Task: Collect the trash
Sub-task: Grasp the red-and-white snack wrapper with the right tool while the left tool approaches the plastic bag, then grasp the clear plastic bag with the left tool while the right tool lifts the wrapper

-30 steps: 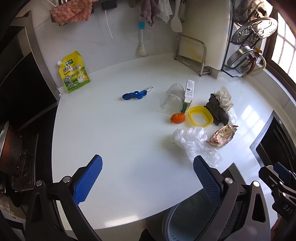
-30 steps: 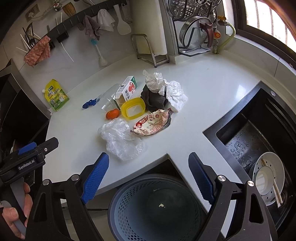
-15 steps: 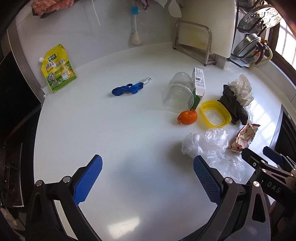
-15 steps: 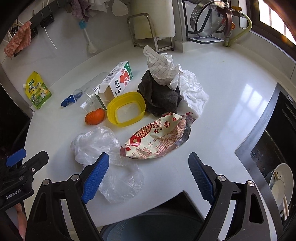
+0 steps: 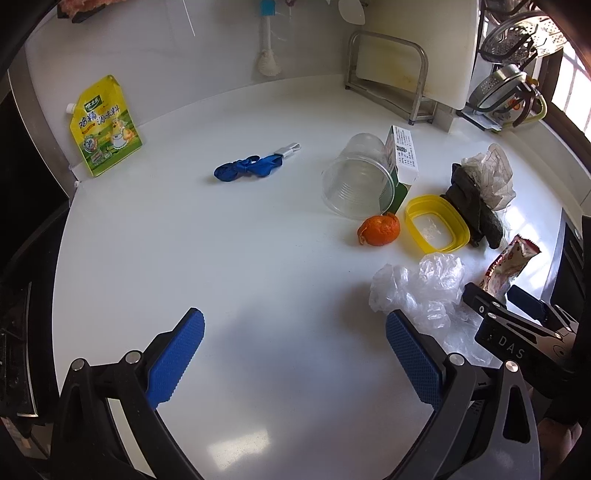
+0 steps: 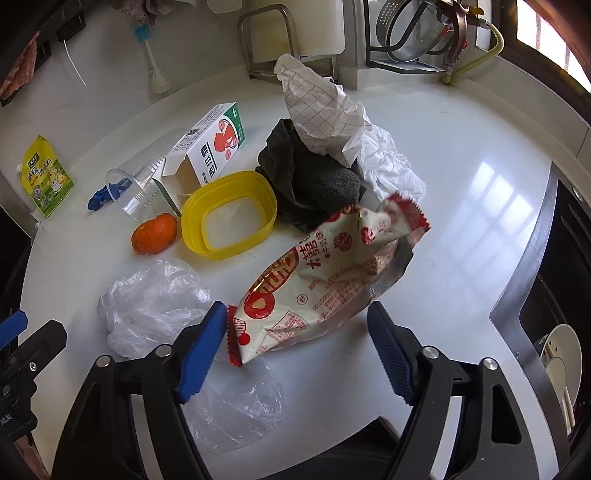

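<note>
Trash lies on the white counter. A red and white snack wrapper lies between the fingers of my open right gripper, its near end by the left fingertip. A clear plastic bag lies just left of it. Behind are an orange peel, a yellow lid, a carton, a clear cup, a dark cloth and crumpled paper. My left gripper is open and empty over bare counter, left of the plastic bag. A blue balloon lies farther back.
A yellow seasoning pouch leans on the back wall. A metal rack with a cutting board and a dish rack stand at the back. A sink with dishes is at the right. A stove edge is at the left.
Both grippers have moved forward over the counter toward the trash. The right gripper now straddles the snack wrapper; the bin below has dropped out of view.
</note>
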A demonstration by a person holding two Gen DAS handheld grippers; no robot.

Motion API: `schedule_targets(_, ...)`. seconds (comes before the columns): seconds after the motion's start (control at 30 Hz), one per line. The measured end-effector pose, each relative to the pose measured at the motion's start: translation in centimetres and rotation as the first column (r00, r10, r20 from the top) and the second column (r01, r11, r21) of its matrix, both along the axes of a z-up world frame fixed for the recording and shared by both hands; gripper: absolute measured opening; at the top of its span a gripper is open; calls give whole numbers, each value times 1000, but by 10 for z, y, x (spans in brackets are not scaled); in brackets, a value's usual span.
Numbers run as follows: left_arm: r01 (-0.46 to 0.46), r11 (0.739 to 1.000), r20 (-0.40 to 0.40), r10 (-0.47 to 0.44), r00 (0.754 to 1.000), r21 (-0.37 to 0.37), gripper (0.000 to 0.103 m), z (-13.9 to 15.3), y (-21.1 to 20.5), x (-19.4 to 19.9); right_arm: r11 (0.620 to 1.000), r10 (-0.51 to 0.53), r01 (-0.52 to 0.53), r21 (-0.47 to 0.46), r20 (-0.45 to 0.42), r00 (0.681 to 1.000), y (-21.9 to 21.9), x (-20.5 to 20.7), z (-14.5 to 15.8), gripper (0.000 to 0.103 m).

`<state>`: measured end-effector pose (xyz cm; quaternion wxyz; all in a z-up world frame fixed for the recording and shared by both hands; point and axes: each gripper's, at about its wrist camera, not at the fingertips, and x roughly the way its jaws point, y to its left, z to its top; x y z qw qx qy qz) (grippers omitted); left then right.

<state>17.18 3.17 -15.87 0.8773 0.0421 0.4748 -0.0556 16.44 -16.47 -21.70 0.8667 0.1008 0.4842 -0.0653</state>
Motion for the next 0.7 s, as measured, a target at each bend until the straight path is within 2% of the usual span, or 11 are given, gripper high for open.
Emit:
schedule_targets(0.1, 14, 1000, -6, -14, 1000, -8, 97, -2, -7, -1, 1000, 12, -12, -2, 9, 1000, -1, -2, 2, 51)
schedule_targets(0.17, 26, 1000, -8, -26, 1000, -12, 97, -2, -13, -2, 1000, 16, -16, 9, 5, 1000, -3, -2, 2, 27)
schedule_targets(0.2, 33, 999, -10, -33, 999, -18, 97, -2, -16, -2, 1000, 21, -21, 15, 4, 1000, -4, -3, 2, 25)
schedule_targets(0.47, 69, 995, -26, -71, 997, -66, 97, -7, -42, -5, 999, 23, -26, 46, 64, 998, -17, -21, 14, 24)
schedule_targets(0.7, 61, 993, -22, -64, 998, -100, 97, -16, -61, -6, 997, -8, 2, 73, 79, 997, -32, -43, 25, 24)
